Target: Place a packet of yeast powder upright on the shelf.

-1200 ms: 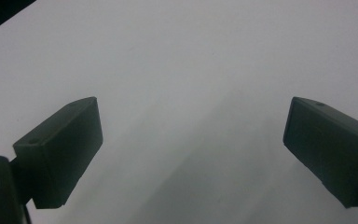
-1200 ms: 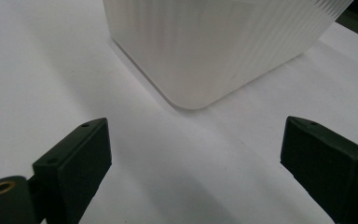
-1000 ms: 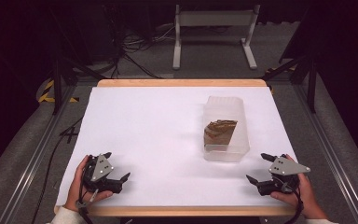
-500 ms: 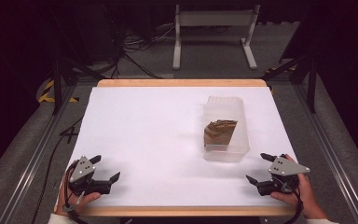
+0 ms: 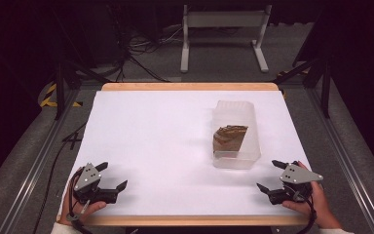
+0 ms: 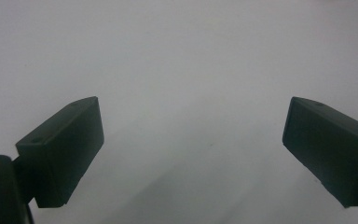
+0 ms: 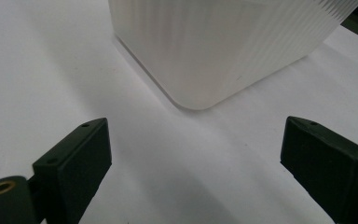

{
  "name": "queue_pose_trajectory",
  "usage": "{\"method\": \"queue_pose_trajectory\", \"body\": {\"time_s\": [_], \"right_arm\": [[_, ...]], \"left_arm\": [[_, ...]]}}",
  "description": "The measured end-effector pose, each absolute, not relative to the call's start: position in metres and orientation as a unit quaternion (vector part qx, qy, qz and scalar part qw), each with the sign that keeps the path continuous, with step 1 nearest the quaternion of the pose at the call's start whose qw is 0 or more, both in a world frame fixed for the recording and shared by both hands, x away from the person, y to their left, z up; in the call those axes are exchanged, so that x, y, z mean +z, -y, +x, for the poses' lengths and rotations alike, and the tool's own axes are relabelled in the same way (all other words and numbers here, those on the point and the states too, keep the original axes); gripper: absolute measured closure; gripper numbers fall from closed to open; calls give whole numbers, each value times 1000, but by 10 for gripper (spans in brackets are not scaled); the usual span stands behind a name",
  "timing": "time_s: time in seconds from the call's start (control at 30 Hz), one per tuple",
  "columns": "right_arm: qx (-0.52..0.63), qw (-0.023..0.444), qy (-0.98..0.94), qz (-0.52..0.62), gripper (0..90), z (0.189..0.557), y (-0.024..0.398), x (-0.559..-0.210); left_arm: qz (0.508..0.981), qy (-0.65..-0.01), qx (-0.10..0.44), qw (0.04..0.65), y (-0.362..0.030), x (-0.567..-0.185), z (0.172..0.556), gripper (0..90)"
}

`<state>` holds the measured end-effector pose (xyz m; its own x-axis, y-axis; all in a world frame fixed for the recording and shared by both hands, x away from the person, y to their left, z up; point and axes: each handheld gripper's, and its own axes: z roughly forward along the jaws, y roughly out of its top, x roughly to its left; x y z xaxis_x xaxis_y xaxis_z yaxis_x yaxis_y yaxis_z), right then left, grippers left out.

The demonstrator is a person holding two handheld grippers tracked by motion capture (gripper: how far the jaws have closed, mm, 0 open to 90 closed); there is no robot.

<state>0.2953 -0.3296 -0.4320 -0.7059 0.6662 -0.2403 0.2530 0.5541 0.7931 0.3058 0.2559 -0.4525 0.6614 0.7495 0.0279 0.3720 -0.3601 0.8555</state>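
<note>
The left claw (image 5: pixel 112 176) sits at the near left corner of the white counter (image 5: pixel 156 136), jaws spread wide with nothing between them, and its own view has just bare white surface ahead. The right claw (image 5: pixel 271 176), near the near right corner, is equally wide open and empty, and its view looks straight at the ribbed, frosted corner of a clear plastic container (image 7: pixel 223 46) just beyond the jaws. From the high view alone, a brown wedge-shaped object (image 5: pixel 229 137) is visible inside that container, on the counter's right half.
</note>
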Motion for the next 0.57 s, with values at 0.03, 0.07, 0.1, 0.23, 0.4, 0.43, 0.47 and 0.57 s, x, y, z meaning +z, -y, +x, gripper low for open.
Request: {"method": "queue_pose_trajectory", "body": {"time_s": [0.03, 0.07, 0.1, 0.23, 0.4, 0.43, 0.47, 0.57], "right_arm": [[385, 269, -839, 274, 92, 295, 330, -432], [385, 269, -839, 274, 92, 295, 330, -432], [385, 269, -839, 273, 92, 295, 330, -432], [385, 269, -840, 273, 92, 295, 330, -432], [386, 270, -839, 273, 91, 295, 330, -431], [387, 270, -838, 274, 92, 295, 330, -431], [388, 269, -838, 274, 92, 295, 330, -431], [387, 271, -838, 274, 92, 295, 331, -431]], "left_arm": [[796, -352, 213, 443, -256, -452, 306, 60], [796, -352, 214, 443, -256, -452, 306, 60], [797, -351, 214, 443, -256, -452, 306, 60], [798, -351, 213, 442, -256, -453, 306, 60], [795, -352, 214, 444, -255, -452, 306, 60], [795, -352, 218, 444, -255, -452, 306, 60], [794, -352, 217, 446, -255, -452, 306, 60], [794, -352, 218, 445, -255, -451, 306, 60]]}}
